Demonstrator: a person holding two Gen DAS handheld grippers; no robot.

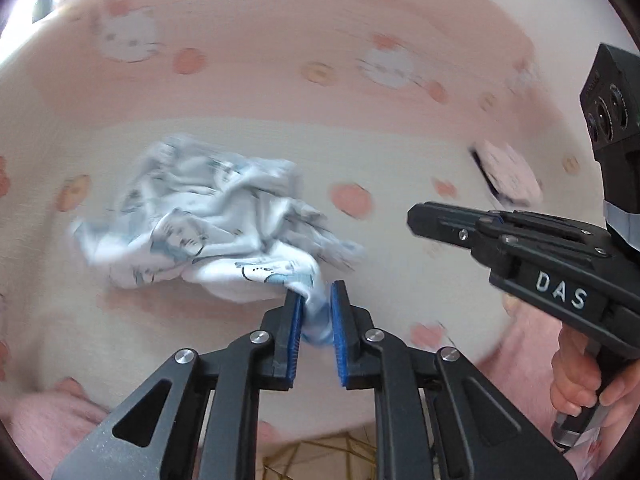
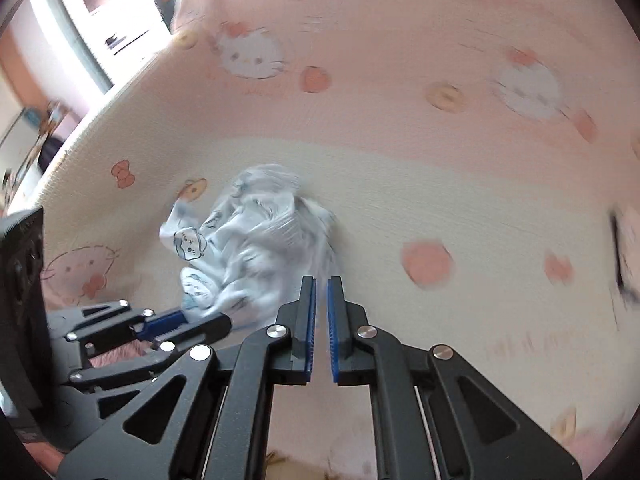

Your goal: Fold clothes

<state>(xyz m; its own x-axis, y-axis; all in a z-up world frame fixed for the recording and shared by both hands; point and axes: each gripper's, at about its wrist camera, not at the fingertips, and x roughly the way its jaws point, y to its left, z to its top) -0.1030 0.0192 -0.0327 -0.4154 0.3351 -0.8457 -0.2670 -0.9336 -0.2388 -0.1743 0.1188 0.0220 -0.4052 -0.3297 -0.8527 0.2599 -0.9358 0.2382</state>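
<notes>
A crumpled white garment (image 1: 208, 224) with blue cartoon prints lies in a heap on the bed sheet (image 1: 280, 128). My left gripper (image 1: 316, 296) is shut on an edge of the garment, and a fold of cloth shows between its blue pads (image 1: 295, 320). In the right wrist view the same garment (image 2: 248, 248) sits just left of and beyond my right gripper (image 2: 321, 280), whose pads are nearly touching with nothing between them. The left gripper (image 2: 188, 322) comes in from the lower left there. A hand (image 1: 580, 384) holds the right gripper (image 1: 424, 216) off to the right of the heap.
The pink and cream sheet (image 2: 400, 184) with cat and dot prints covers the whole bed. A small flat dark-edged object (image 1: 504, 176) lies on it at the right. A bright window and shelves (image 2: 108, 28) stand beyond the bed's far left edge. Floor shows below the near edge.
</notes>
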